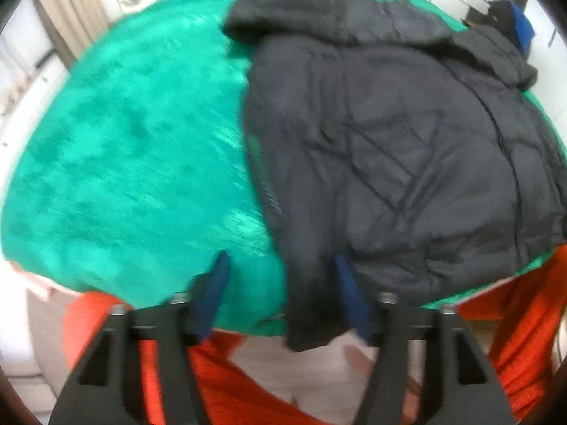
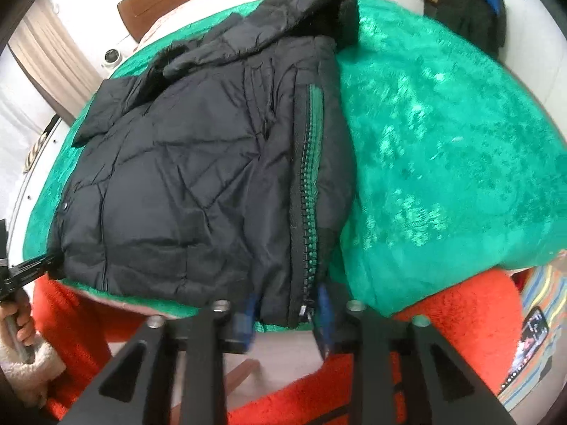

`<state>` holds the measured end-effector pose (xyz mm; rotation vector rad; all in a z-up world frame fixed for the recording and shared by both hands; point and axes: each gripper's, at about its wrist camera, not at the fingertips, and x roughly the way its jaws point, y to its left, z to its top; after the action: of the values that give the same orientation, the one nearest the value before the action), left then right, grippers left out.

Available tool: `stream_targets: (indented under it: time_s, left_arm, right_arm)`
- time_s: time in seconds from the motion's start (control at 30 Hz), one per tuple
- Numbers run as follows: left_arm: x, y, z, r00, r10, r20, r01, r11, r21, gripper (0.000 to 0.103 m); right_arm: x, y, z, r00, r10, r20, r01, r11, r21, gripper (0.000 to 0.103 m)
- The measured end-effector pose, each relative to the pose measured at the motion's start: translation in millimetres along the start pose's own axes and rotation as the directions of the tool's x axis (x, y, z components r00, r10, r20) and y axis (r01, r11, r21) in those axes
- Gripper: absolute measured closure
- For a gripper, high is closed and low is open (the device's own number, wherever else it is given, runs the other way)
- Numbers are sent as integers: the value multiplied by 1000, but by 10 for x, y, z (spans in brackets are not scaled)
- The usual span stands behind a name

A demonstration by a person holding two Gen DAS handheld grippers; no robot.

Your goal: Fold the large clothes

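A black quilted jacket [image 2: 198,184] lies folded on a green fleece blanket [image 2: 443,148] spread over a bed, with its hem at the near edge of the bed and its furry hood [image 2: 312,10] toward the far edge. In the right wrist view the jacket's front edge, with a black and green zipper [image 2: 308,184] running down it, faces the bare half of the blanket, and the bottom of that zipper hangs just over the near edge. The right gripper [image 2: 287,315] has its blue fingers [image 2: 248,315] spread apart on either side of that zipper end, close beside the fabric but not pinched on it. In the left wrist view the jacket [image 1: 407,141] covers the right half of the blanket [image 1: 124,141], and a dark flap at the jacket's lower corner droops over the near edge between the blue fingertips [image 1: 216,290] of the left gripper [image 1: 280,294], whose jaws stand wide apart with nothing clamped. The left gripper also shows at the left border of the right wrist view, its black tip touching the jacket's near left corner, with the person's left hand [image 2: 19,322] wrapped around its handle. Below the bed's near edge are the person's orange fleece trousers [image 2: 460,326]. A phone [image 2: 528,343] lies on striped cloth at the right.
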<state>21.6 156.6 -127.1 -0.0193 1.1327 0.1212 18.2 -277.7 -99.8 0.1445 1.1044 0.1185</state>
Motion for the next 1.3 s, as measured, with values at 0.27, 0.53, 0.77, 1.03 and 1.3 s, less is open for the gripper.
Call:
stream_targets:
  time_s: [0.27,0.53,0.77,1.03,1.3]
  left_arm:
    - [-779,129,446,949,68,308,-34,993,-115,4]
    - [-749,-564,652,932,10,361,-52,993,107,3]
    - [-638,-1043,745,969,-143,200,86,960,267,2]
    - [-640,-1399,1315,945,-130,299,21,939,343,1]
    - [30,-2022,2056,953,-144,265,15,901,433,1]
  right_arm:
    - [-576,100,133,952,-118,283,135,990,-40,20]
    - [-624,175,40,945,-77,317,96,994,-43,16]
    - [-509,212,-54,955,-60,290,78,996,-51,16]
    - [-458,239,-77,957,-55,285,77,995,-67,16]
    - [-414,348,-140,962,-48,270,77,992,-99,16]
